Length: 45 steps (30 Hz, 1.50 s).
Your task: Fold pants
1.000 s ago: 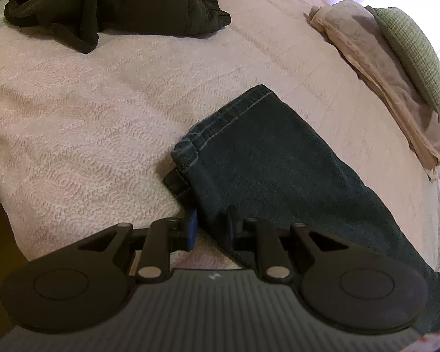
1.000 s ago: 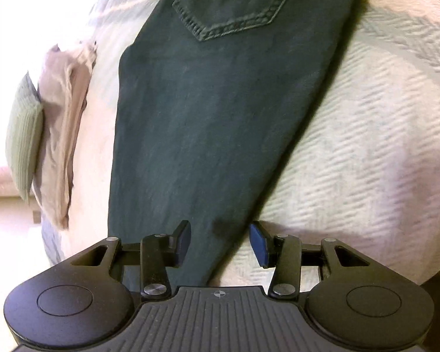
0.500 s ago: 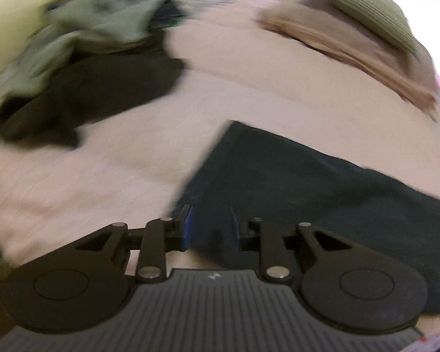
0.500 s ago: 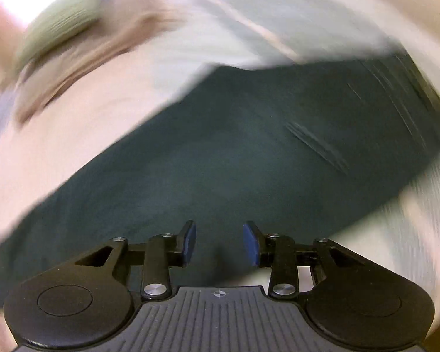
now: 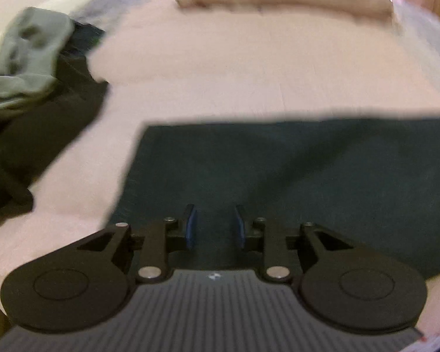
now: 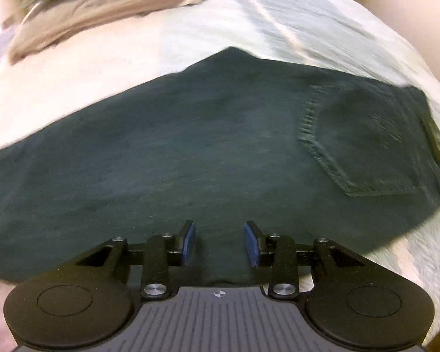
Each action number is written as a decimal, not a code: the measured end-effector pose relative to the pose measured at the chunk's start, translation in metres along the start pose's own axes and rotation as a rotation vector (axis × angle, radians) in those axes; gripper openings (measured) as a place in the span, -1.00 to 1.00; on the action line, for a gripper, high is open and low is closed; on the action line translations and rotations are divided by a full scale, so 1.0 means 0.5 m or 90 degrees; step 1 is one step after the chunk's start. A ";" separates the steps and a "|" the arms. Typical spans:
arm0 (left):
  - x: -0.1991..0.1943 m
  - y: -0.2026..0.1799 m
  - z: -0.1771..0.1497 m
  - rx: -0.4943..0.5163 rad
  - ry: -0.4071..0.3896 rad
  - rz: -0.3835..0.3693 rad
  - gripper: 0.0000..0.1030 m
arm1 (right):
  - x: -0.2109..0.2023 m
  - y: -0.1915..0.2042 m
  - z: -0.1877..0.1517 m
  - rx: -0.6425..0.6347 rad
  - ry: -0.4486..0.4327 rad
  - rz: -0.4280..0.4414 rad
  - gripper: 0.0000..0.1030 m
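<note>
we hold both spread, empty grippers, left gripper [image 5: 213, 226] and right gripper [image 6: 219, 243], at the jeans' [image 6: 190, 146] near edge, their length running crosswise before us.

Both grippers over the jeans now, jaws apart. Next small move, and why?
Probably lower both and close on the near edge. The left gripper and right gripper both stand open above the dark jeans, holding nothing. The jeans lie flat lengthwise across the bedspread, back pocket up, so gripping that edge would let them be folded. Both views are motion-blurred; settling first seems wise.
</note>
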<state>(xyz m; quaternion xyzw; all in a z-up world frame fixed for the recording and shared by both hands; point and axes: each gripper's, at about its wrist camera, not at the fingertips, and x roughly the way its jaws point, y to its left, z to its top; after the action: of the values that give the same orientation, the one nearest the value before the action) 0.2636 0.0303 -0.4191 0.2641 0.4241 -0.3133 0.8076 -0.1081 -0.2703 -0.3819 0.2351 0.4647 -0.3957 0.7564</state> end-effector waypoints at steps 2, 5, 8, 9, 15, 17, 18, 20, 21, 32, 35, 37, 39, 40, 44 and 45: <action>0.031 -0.003 -0.010 -0.027 0.069 0.019 -0.51 | 0.033 0.013 -0.022 -0.038 0.058 -0.055 -0.32; -0.024 -0.010 0.003 -0.036 0.076 0.025 -0.47 | -0.011 -0.010 -0.010 0.008 0.059 -0.042 -0.32; -0.101 -0.046 0.016 -0.016 0.079 0.027 -0.34 | -0.082 -0.017 0.005 0.031 0.057 0.007 -0.25; -0.130 -0.064 0.016 -0.009 0.084 0.020 -0.28 | -0.099 -0.018 0.007 0.036 0.067 0.021 -0.22; -0.270 -0.176 0.004 -0.026 0.096 0.000 -0.08 | -0.185 -0.014 0.016 -0.003 0.067 0.093 -0.07; -0.316 -0.211 -0.005 -0.038 0.100 -0.004 -0.06 | -0.213 -0.019 0.000 -0.035 0.070 0.096 -0.06; -0.342 -0.235 -0.014 -0.041 0.099 -0.001 -0.05 | -0.228 -0.027 -0.002 -0.051 0.071 0.099 -0.06; -0.395 -0.279 -0.033 -0.042 0.094 0.003 -0.02 | -0.253 -0.050 -0.008 -0.076 0.064 0.104 -0.05; -0.416 -0.297 -0.038 -0.043 0.090 0.004 0.01 | -0.272 -0.065 -0.013 -0.086 0.058 0.109 -0.05; -0.638 -0.439 -0.082 -0.040 0.037 0.010 0.17 | -0.429 -0.210 -0.068 -0.136 0.029 0.145 -0.02; -0.673 -0.460 -0.079 -0.031 0.021 0.012 0.19 | -0.455 -0.230 -0.073 -0.140 0.020 0.152 -0.02; -0.679 -0.462 -0.076 -0.030 0.018 0.011 0.19 | -0.462 -0.238 -0.076 -0.137 0.021 0.153 -0.02; -0.683 -0.460 -0.075 -0.030 0.018 0.009 0.19 | -0.465 -0.243 -0.077 -0.134 0.026 0.152 -0.02; -0.684 -0.460 -0.072 -0.030 0.019 0.009 0.19 | -0.465 -0.241 -0.077 -0.133 0.028 0.152 -0.02; -0.667 -0.446 -0.067 -0.030 0.030 0.006 0.22 | -0.462 -0.230 -0.067 -0.136 0.034 0.153 -0.01; -0.657 -0.440 -0.068 -0.032 0.035 0.004 0.22 | -0.458 -0.226 -0.065 -0.136 0.036 0.152 -0.01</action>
<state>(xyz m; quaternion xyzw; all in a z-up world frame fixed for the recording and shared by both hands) -0.0603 0.0002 -0.1922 0.2538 0.4529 -0.2924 0.8031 -0.2755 -0.2248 -0.1917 0.2180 0.4940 -0.2448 0.8053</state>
